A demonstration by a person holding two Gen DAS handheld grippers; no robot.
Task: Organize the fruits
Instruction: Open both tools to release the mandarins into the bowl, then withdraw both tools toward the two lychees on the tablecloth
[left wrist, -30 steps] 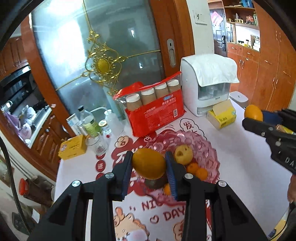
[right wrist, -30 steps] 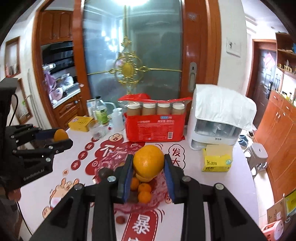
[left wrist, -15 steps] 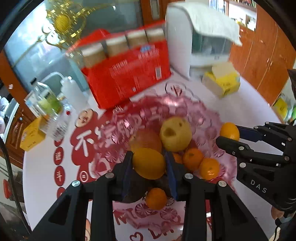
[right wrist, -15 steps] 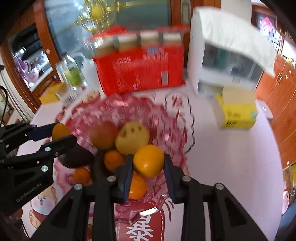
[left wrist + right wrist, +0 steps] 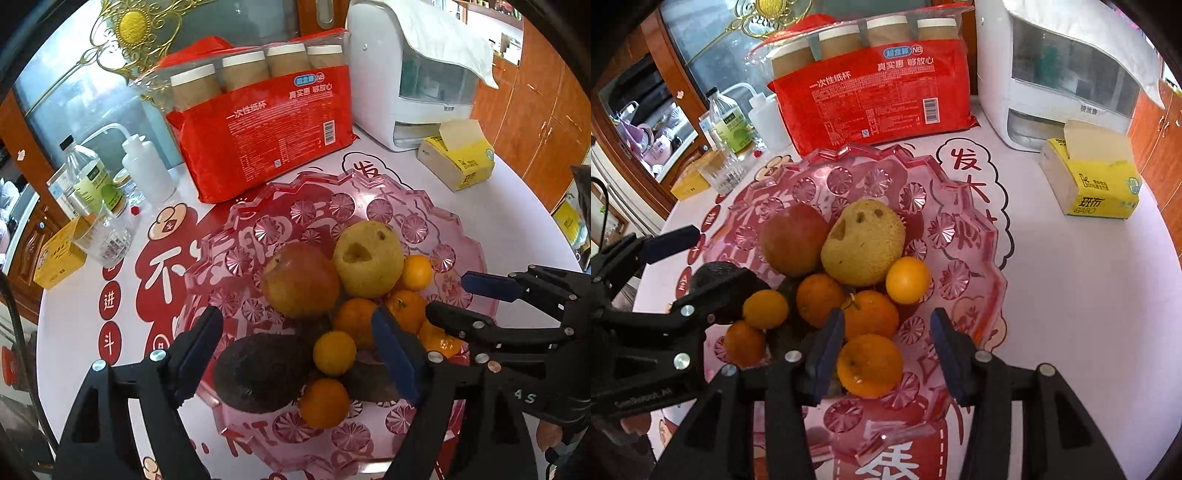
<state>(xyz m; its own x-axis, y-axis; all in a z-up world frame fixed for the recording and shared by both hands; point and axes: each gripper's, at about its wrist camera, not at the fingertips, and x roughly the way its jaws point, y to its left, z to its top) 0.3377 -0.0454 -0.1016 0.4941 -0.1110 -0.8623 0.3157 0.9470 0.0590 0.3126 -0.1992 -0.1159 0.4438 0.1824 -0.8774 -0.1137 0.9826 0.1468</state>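
A pink glass fruit plate (image 5: 373,206) (image 5: 964,206) holds a red apple (image 5: 301,278) (image 5: 792,240), a yellow pear (image 5: 367,258) (image 5: 864,247), a dark avocado (image 5: 258,373) and several small oranges. My left gripper (image 5: 299,350) is open just above the plate; a small orange (image 5: 334,352) lies between its fingers, not held. My right gripper (image 5: 886,347) is open too; an orange (image 5: 870,365) lies in the plate between its fingers. The right gripper also shows at the right of the left wrist view (image 5: 476,299), and the left gripper at the left of the right wrist view (image 5: 683,258).
Behind the plate stands a red pack of paper cups (image 5: 266,122) (image 5: 875,88). A white appliance (image 5: 413,74) and a yellow tissue box (image 5: 458,162) (image 5: 1097,177) are at the right. Bottles (image 5: 92,177), a glass (image 5: 107,240) and a small yellow box (image 5: 59,254) stand at the left table edge.
Both grippers came down to the plate and opened. Each let go of its orange, and both oranges now lie in the plate among the other fruit.
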